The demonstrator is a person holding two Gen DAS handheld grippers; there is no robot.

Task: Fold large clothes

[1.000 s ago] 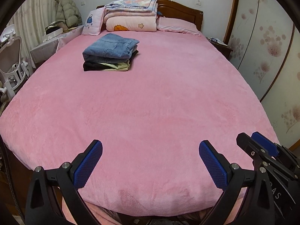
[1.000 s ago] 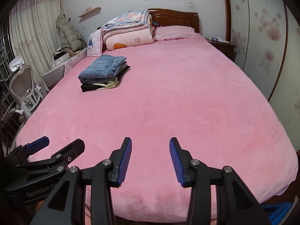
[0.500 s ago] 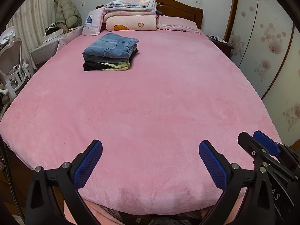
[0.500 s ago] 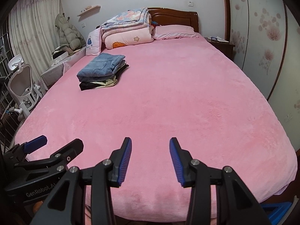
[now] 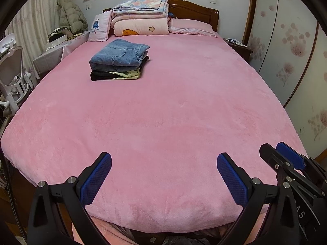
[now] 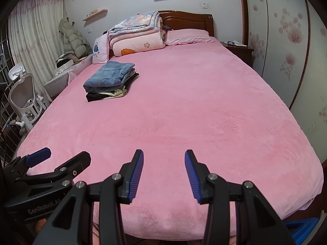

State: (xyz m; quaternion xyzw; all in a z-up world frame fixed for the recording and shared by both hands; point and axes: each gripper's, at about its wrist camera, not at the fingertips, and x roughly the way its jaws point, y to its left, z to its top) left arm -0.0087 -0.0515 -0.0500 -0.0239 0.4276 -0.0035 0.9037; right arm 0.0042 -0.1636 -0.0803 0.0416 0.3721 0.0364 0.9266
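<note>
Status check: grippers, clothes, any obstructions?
Left gripper open, empty. Right gripper open, empty. Folded clothes stack far left on pink bed, jeans on top, out of either grip. Nothing in the way.

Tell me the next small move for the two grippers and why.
Probably fetch another garment: both the left gripper and right gripper hang open and hold nothing over the pink bedspread, and the only clothes in view are the folded stack far up the bed.

Left gripper [image 5: 163, 175] hangs wide open over the pink bed [image 5: 173, 112], nothing between its pads; folded clothes stack [image 5: 119, 62] sits well ahead.
</note>
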